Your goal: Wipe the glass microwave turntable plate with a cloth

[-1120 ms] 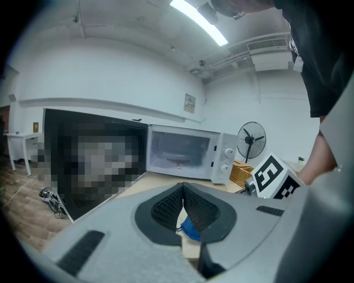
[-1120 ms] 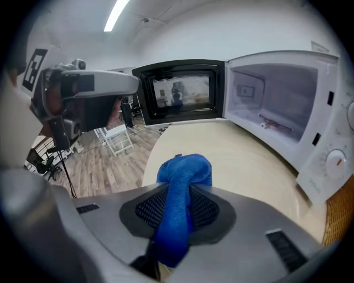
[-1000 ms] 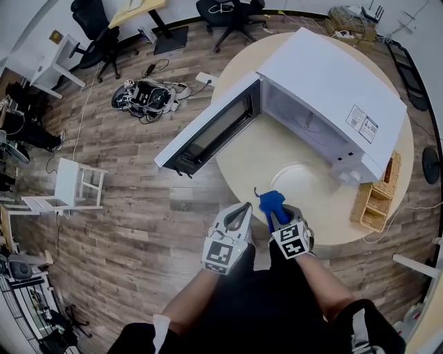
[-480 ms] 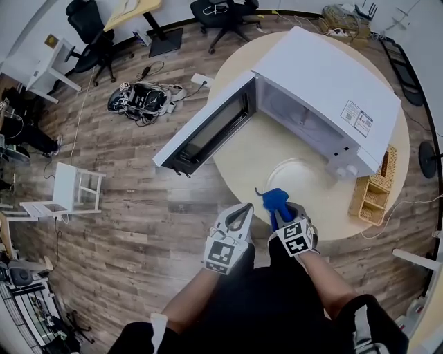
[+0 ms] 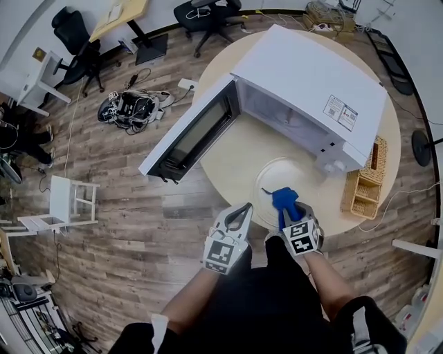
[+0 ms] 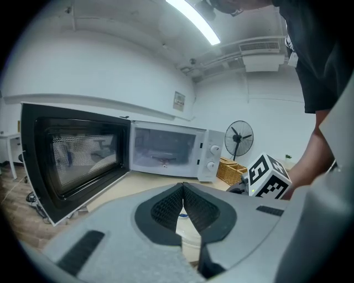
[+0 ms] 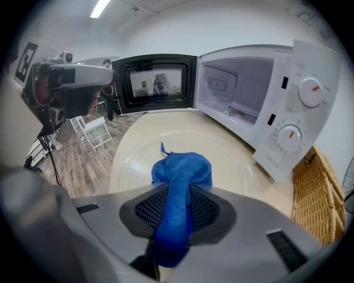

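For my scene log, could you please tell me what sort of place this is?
Probably an office or lab: office chairs, a round table bearing a microwave, and tangled cables on the floor.

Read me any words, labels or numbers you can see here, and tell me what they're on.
None is readable.
Sticker on the microwave top: print too small.
Markings beside the dials: blurred.
Wall notice: too small.

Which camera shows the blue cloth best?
The right gripper view: the blue cloth fills the middle, pinched in the right gripper, over the glass plate. The head view shows it small; the left gripper view hardly shows it.
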`<act>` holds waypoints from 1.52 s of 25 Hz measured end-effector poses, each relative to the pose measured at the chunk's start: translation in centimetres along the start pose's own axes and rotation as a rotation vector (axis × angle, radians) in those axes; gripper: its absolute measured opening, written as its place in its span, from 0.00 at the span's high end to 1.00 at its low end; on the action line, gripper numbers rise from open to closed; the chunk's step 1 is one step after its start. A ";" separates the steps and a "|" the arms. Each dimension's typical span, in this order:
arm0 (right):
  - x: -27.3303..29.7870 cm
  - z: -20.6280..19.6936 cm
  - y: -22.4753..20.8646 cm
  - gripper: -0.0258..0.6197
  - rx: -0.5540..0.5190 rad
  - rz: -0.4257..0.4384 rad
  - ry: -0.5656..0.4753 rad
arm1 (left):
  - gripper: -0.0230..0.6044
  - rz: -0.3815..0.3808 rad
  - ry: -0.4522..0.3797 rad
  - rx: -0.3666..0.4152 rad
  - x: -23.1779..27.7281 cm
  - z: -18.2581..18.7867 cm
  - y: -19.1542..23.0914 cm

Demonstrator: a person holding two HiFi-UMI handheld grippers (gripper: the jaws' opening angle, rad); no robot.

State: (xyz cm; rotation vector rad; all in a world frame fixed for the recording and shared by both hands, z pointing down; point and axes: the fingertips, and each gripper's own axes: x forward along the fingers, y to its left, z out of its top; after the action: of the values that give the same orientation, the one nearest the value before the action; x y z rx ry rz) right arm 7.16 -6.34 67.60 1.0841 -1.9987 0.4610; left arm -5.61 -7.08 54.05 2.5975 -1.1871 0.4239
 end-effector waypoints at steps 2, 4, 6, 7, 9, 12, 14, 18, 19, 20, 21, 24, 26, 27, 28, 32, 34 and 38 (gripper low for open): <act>-0.3 -0.7 -1.0 0.81 0.014 -0.021 0.016 | 0.95 -0.010 0.003 -0.002 0.3 -0.1 -0.4; -0.7 -1.2 -1.9 0.81 0.023 -0.040 0.026 | 0.95 -0.021 0.005 -0.002 0.5 -0.1 -0.8; -1.0 -1.5 -2.7 0.81 0.030 -0.055 0.029 | 0.95 -0.028 0.004 -0.002 0.8 0.0 -1.0; -1.1 -1.7 -3.1 0.81 0.032 -0.063 0.028 | 0.95 -0.030 0.001 -0.002 1.0 0.2 -1.1; -1.2 -1.9 -4.1 0.81 0.041 -0.082 0.026 | 0.95 -0.035 -0.008 0.001 1.4 0.7 -1.3; -1.5 -2.7 -5.9 0.81 0.062 -0.123 0.035 | 0.95 -0.049 -0.019 0.008 2.0 1.3 -1.7; -1.8 -3.1 -7.0 0.81 0.066 -0.151 0.043 | 0.95 -0.055 -0.020 0.012 2.3 1.4 -1.9; -2.5 -3.9 -9.0 0.81 0.095 -0.196 0.050 | 0.95 -0.062 -0.015 0.028 2.6 1.7 -2.2; -2.6 -4.0 -9.2 0.81 0.104 -0.197 0.048 | 0.95 -0.056 -0.015 0.032 2.5 1.8 -2.0; -2.8 -3.9 -9.4 0.82 0.110 -0.196 0.044 | 0.95 -0.044 -0.016 0.033 2.5 2.0 -1.7; -2.9 -3.7 -9.3 0.82 0.112 -0.192 0.038 | 0.95 -0.027 -0.018 0.032 2.4 2.1 -1.2; -3.4 -2.4 -9.0 0.82 0.114 -0.174 -0.001 | 0.95 0.013 -0.035 0.046 2.1 3.0 0.1; -4.1 -0.9 -8.8 0.82 0.118 -0.164 -0.043 | 0.95 0.025 -0.056 0.056 1.9 4.0 0.7; -4.5 0.0 -8.7 0.82 0.120 -0.160 -0.067 | 0.95 0.030 -0.066 0.057 1.9 4.5 0.9; -5.1 1.0 -8.7 0.82 0.123 -0.157 -0.094 | 0.95 0.036 -0.074 0.056 1.9 4.8 1.1; -7.9 6.4 -9.0 0.82 0.115 -0.153 -0.233 | 0.95 0.052 -0.114 0.052 1.7 6.7 1.5; -9.6 9.4 -9.1 0.82 0.094 -0.155 -0.309 | 0.95 0.051 -0.152 0.074 1.3 8.5 1.6; -13.6 15.0 -9.0 0.82 0.066 -0.151 -0.469 | 0.95 0.062 -0.226 0.089 0.3 11.9 2.0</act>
State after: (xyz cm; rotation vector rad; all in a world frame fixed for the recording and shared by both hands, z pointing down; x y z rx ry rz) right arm 11.70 -13.65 47.18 1.4778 -2.2889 0.2041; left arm -5.12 -12.67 43.33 2.7492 -1.3515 0.2027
